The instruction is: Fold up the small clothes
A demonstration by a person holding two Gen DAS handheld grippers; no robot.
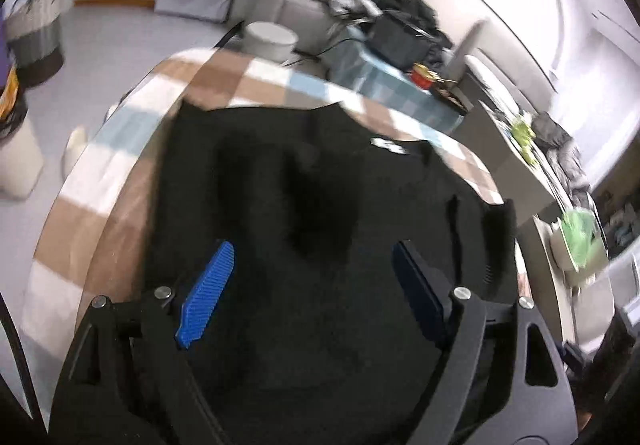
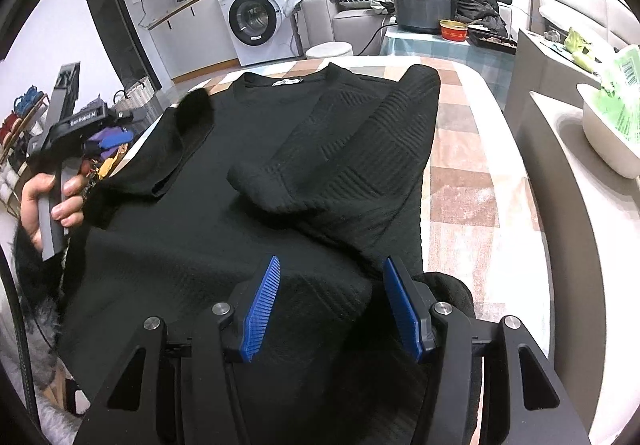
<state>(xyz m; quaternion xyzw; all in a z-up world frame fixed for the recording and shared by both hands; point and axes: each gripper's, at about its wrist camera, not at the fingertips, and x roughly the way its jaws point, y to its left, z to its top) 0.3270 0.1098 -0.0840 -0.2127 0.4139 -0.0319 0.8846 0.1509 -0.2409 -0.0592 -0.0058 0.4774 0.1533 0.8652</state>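
Observation:
A black knit sweater (image 2: 248, 133) lies flat on the checked tablecloth (image 2: 460, 173), its neck label (image 2: 286, 82) at the far end. One sleeve (image 2: 320, 165) is folded across the body, with the cuff near the middle. The other sleeve (image 2: 180, 141) lies along the left edge, its end blurred. My right gripper (image 2: 331, 261) hangs over the near hem; its blue pads stand apart and do not press the cloth. My left gripper (image 1: 313, 247) is wide open above the sweater (image 1: 320, 185) and holds nothing. In the right wrist view a hand (image 2: 44, 197) holds it at the table's left edge.
Beyond the table stand a washing machine (image 2: 256, 21), a round white stool (image 2: 329, 51), and a side table with a dark cooker (image 2: 424, 9) and a red tin (image 2: 454, 30). A grey counter on the right carries a white basin (image 2: 608, 141) with a green bag.

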